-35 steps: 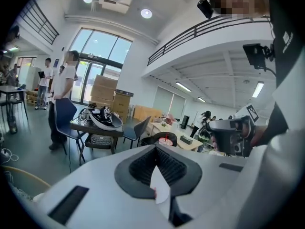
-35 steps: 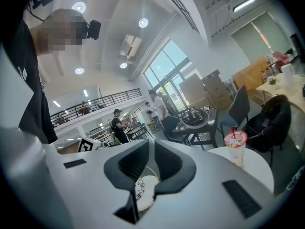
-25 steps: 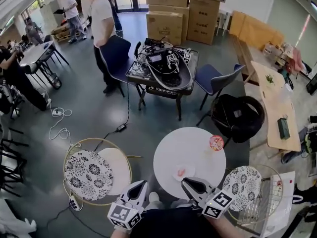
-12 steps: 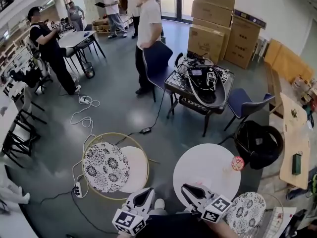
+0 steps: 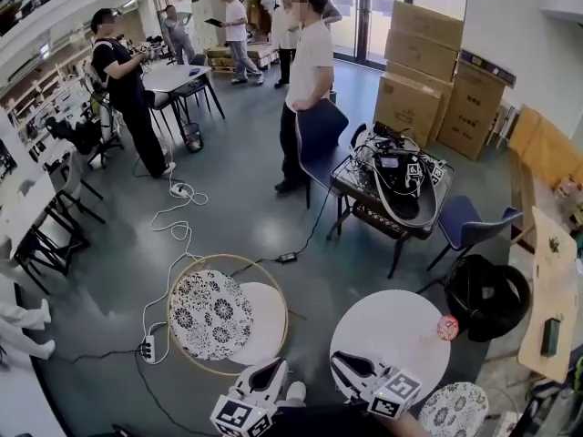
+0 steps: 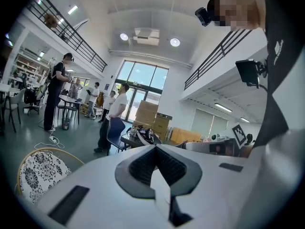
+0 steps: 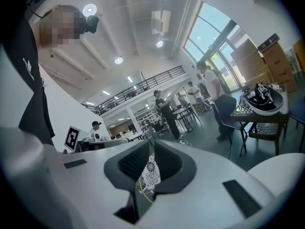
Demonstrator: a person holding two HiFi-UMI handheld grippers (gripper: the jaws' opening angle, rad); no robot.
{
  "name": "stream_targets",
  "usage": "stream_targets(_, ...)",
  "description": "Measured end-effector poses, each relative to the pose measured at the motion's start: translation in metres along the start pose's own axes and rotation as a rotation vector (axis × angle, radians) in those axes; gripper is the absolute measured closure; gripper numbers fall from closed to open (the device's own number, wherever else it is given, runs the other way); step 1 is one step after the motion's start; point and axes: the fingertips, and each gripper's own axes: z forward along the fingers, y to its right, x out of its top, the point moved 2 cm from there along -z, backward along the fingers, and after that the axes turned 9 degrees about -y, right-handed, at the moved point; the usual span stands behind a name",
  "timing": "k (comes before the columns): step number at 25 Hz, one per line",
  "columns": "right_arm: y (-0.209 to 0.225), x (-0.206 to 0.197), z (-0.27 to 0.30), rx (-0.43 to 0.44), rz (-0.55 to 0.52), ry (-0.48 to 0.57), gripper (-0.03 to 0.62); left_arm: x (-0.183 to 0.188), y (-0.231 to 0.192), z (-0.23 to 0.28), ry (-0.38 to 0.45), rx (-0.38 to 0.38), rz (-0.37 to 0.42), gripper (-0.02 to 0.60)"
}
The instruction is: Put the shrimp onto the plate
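Head view: two grippers sit low in frame, the left gripper (image 5: pixel 271 370) beside the one round white table (image 5: pixel 392 330) and the right gripper (image 5: pixel 339 362) at its near edge; the shrimp cannot be made out.
Left gripper view: the jaws are pressed together and empty.
Right gripper view: the jaws stand slightly apart, with one floral cushion (image 7: pixel 151 168) visible through the gap.

The round white desk (image 5: pixel 392 330) lies bare across nearly all its top, giving the right claw (image 5: pixel 342 364), at its near left edge, open passage forward; only a small red round thing (image 5: pixel 447 328) sits at the right rim. Just left of the desk, a gold-ringed seat with a patterned cushion (image 5: pixel 211 315) stands ahead of the left claw (image 5: pixel 272 369) (a strip of grey floor (image 5: pixel 310 321) parts seat from desk). A second patterned seat (image 5: pixel 453 412) crowds the desk's near right. Beyond, a black rounded bulk (image 5: pixel 487 294), a blue chair (image 5: pixel 466 226) and a cluttered desk (image 5: pixel 392 185) close the far side.
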Motion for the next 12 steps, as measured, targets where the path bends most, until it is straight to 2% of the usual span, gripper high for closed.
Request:
stream_targets(6, -0.0068, 0.0015, 0.0092, 0.031, -0.057, -0.032, 0.554, 0.0005, -0.0033, -0.0021, 0.014, 0.022, -0.015, 0.575)
stream_targets(12, -0.0016, 0.0011, 0.009, 0.027, -0.052, -0.035, 0.554, 0.0, -0.0046, 0.0001, 0.016, 0.024, -0.018, 0.577)
